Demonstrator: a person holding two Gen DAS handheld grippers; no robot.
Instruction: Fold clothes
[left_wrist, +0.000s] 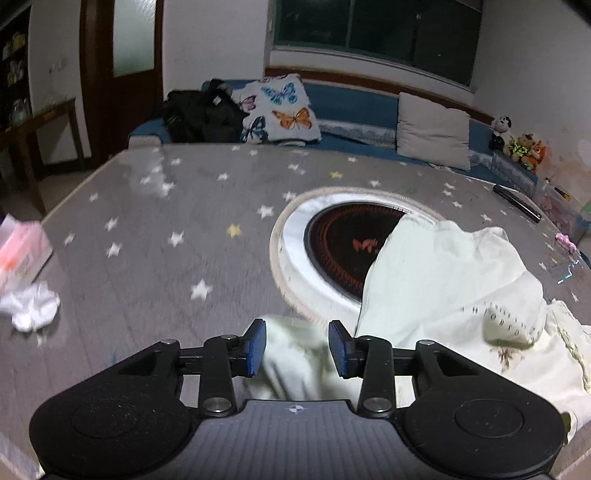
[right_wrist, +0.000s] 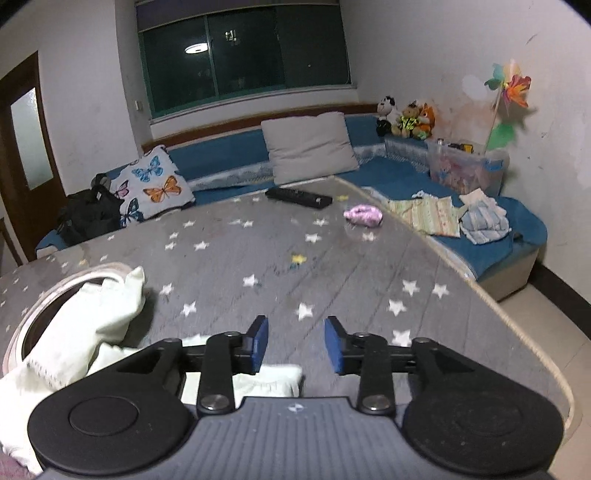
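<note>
A pale cream garment (left_wrist: 443, 291) lies crumpled on the grey star-patterned table (left_wrist: 166, 258), partly over a round black cooktop (left_wrist: 343, 247). My left gripper (left_wrist: 297, 347) is open, with a fold of the garment lying between and below its blue pads, not pinched. In the right wrist view the same garment (right_wrist: 85, 325) lies at the left, and one corner of it (right_wrist: 273, 380) sits under my right gripper (right_wrist: 296, 345), which is open with nothing between its pads.
A tissue box (left_wrist: 20, 254) and crumpled tissue (left_wrist: 31, 308) lie at the table's left edge. A remote (right_wrist: 298, 198) and a pink cloth (right_wrist: 362, 216) lie at the far side. A blue sofa (right_wrist: 406, 177) with cushions, folded laundry (right_wrist: 480, 218) and toys wraps around the table.
</note>
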